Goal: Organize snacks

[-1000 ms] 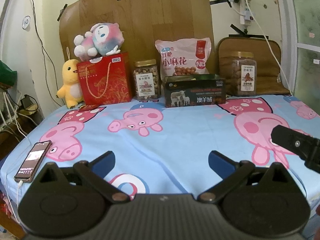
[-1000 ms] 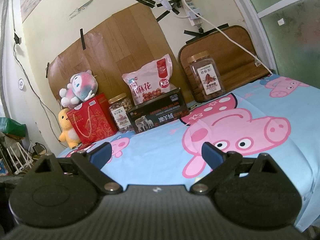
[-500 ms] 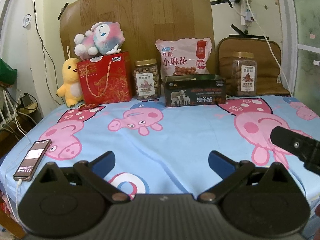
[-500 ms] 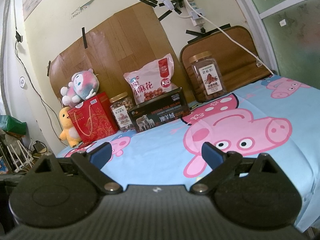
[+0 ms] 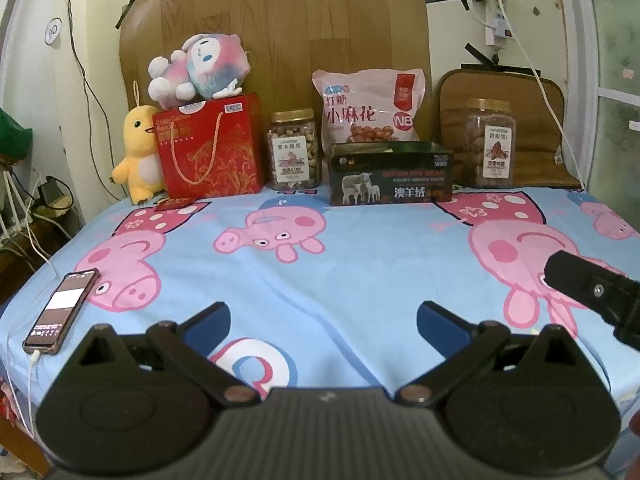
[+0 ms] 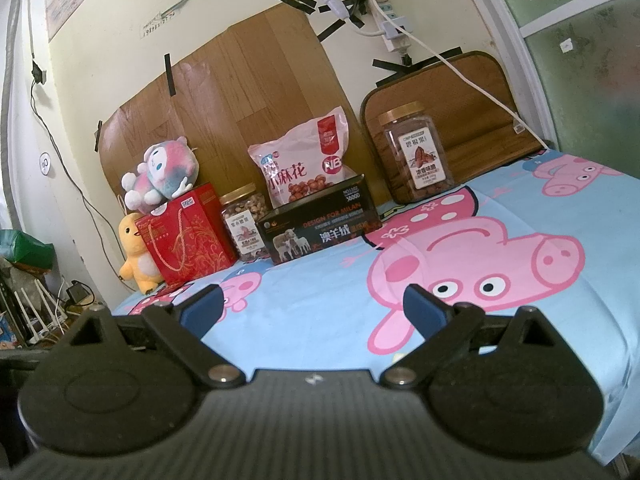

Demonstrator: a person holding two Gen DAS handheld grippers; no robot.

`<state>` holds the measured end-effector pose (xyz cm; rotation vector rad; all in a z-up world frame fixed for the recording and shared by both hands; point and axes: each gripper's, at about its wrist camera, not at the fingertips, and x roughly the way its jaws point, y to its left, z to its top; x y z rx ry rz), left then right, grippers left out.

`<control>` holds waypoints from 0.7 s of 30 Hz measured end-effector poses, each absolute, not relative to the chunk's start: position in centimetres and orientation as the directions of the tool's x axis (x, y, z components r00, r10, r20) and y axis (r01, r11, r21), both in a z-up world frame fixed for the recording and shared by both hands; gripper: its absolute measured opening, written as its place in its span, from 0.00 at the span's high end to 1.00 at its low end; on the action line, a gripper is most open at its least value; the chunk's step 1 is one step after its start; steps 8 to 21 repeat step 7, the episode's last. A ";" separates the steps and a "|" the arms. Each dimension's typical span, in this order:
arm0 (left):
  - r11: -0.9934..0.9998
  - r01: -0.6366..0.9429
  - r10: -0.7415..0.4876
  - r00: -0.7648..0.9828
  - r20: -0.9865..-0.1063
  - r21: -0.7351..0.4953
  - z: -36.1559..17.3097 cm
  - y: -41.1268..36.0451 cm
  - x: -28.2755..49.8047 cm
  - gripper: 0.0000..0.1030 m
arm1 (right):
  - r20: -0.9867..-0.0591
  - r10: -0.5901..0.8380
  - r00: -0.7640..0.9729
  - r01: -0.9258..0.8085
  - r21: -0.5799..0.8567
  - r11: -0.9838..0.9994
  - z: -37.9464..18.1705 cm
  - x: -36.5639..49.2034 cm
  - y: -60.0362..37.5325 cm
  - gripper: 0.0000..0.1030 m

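Along the back of the pig-print cloth stand a red gift bag (image 5: 210,148) (image 6: 186,236), a jar of nuts (image 5: 294,150) (image 6: 244,228), a pink snack bag (image 5: 370,110) (image 6: 304,160), a dark open box (image 5: 392,178) (image 6: 320,230) and a second jar (image 5: 490,142) (image 6: 418,154). My left gripper (image 5: 324,318) is open over the near edge, far from all of them, with nothing between its fingers. My right gripper (image 6: 312,304) is open too and holds nothing. One of its black parts shows at the right edge of the left wrist view.
A pink-blue plush (image 5: 200,70) lies on the gift bag and a yellow plush (image 5: 138,154) stands to its left. A phone (image 5: 60,312) on a cable lies at the near left edge. Wires and clutter (image 5: 24,216) sit off the left side. A window frame (image 6: 560,40) is at right.
Both cameras have tilted slightly, so the snacks sit a little lower in view. Nothing on the cloth has moved and both grippers have stayed open.
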<state>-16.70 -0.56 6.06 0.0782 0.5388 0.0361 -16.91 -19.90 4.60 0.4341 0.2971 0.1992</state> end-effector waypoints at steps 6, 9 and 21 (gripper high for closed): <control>0.997 0.000 0.041 0.861 -0.508 0.081 6.0 -0.6 -16.9 0.00 | -0.240 0.252 0.938 -0.126 0.440 0.889 4.6 -16.9 -19.9 0.05; 0.997 0.004 0.036 0.860 -0.510 0.077 6.0 -0.6 -16.9 0.00 | -0.240 0.252 0.937 -0.126 0.441 0.889 4.6 -16.9 -19.9 0.05; 0.997 0.004 0.036 0.860 -0.510 0.077 6.0 -0.6 -16.9 0.00 | -0.240 0.252 0.937 -0.126 0.441 0.889 4.6 -16.9 -19.9 0.05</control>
